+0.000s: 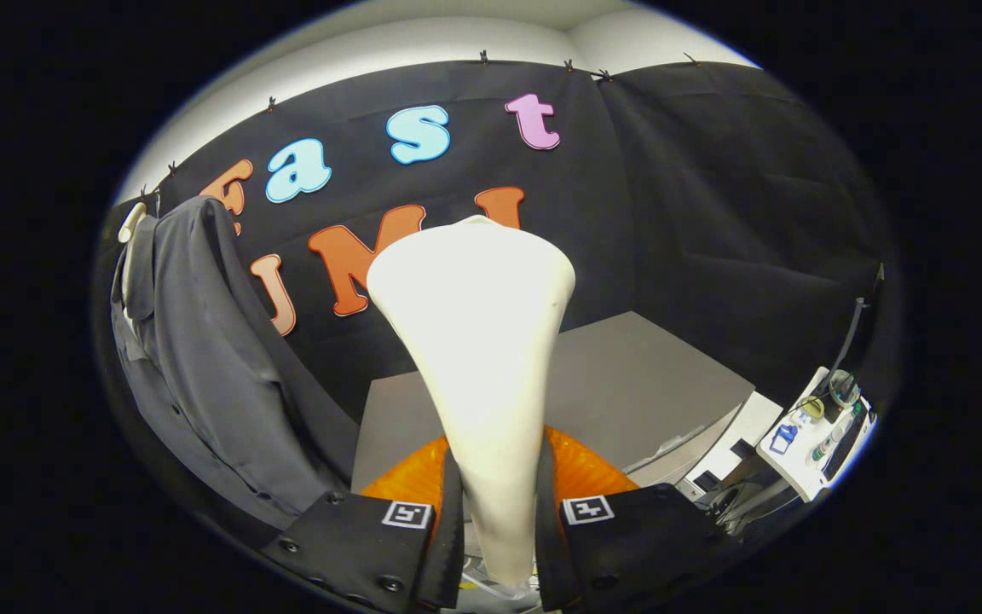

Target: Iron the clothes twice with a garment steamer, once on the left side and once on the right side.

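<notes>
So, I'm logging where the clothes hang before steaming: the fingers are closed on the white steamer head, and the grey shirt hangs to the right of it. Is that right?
Not quite. The gripper view shows the grey shirt hanging to the left of the white steamer head, not the right, against the black cloth wall. The rest holds: the gripper has both fingers pressed on the steamer's narrow handle.

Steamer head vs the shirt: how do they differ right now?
The steamer head is cream, stiff and flared; the shirt is dark grey and limp. The steamer head is clamped between the claw fingers; the shirt hangs on a hanger, off to the side, untouched. The two are apart. Both stand upright.
</notes>
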{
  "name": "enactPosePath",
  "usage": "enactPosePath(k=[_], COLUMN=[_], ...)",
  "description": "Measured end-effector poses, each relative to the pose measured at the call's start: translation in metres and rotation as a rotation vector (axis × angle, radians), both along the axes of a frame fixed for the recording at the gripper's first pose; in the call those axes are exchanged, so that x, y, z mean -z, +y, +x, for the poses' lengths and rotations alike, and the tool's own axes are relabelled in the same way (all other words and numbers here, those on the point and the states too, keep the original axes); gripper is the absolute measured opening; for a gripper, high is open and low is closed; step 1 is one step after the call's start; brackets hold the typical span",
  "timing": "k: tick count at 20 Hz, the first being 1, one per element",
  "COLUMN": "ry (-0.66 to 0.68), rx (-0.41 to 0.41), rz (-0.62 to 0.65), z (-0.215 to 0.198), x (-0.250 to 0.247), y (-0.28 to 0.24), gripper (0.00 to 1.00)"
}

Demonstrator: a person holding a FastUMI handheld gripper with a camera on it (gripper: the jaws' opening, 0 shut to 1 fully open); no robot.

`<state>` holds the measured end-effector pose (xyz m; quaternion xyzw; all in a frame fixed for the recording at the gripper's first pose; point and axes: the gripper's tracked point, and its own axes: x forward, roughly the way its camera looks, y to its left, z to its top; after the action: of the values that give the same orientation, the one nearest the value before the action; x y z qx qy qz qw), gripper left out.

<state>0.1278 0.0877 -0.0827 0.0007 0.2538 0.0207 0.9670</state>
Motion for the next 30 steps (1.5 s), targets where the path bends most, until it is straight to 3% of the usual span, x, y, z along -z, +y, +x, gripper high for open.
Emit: enactPosePath(k=[8, 15, 23, 30], ry=[-0.038, -0.052, -0.010, 0.062], rx=[-0.048, -0.165, -0.272, -0.290], rz=[-0.027, -0.043, -0.086, -0.144], z=[-0.063, -0.094, -0.092, -0.077], x=[-0.008, -0.019, 0.005, 0.053], y=[0.087, 0.175, 0.253, 0.274], gripper=[0.42, 0.42, 0.42, 0.42])
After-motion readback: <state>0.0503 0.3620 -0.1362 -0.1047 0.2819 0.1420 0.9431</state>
